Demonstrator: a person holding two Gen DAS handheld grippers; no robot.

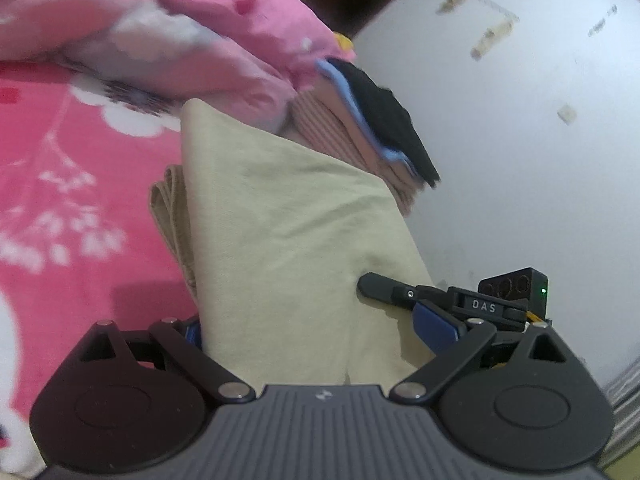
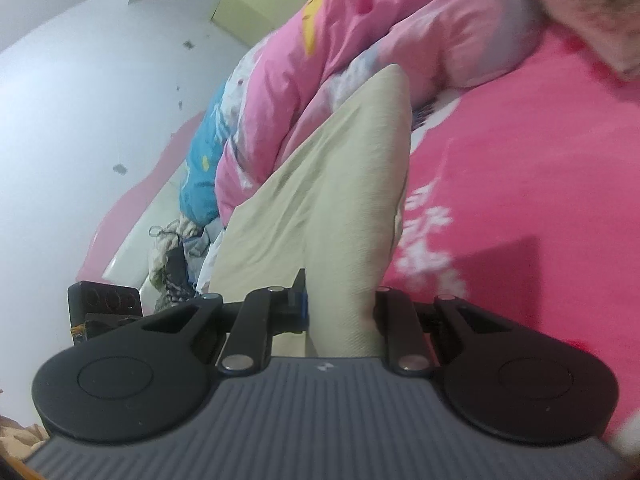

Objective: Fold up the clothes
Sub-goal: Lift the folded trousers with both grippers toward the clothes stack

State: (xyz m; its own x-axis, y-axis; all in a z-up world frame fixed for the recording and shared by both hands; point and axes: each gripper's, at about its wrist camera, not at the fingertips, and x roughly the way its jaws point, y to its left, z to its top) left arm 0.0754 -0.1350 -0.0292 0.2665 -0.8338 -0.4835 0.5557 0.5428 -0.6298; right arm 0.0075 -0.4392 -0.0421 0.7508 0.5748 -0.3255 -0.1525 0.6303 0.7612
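A folded beige garment [image 1: 288,208] lies on a pink flowered bedsheet [image 1: 60,200], its layered edges showing on the left. It fills the space between the wide-set fingers of my left gripper [image 1: 280,304]. The right finger [image 1: 400,294] presses a dent into the garment's top face, and the other finger is mostly hidden under the cloth. In the right wrist view the same beige garment [image 2: 344,184] runs away from me. My right gripper [image 2: 340,296] is shut on its near end, with cloth bunched between the narrow jaws.
A stack of folded clothes [image 1: 384,128] with a black piece on top sits just beyond the garment, against a rumpled pink duvet [image 1: 200,32]. A white wall [image 1: 520,120] borders the bed. Loose crumpled clothes [image 2: 172,256] and blue fabric [image 2: 200,168] lie by the wall.
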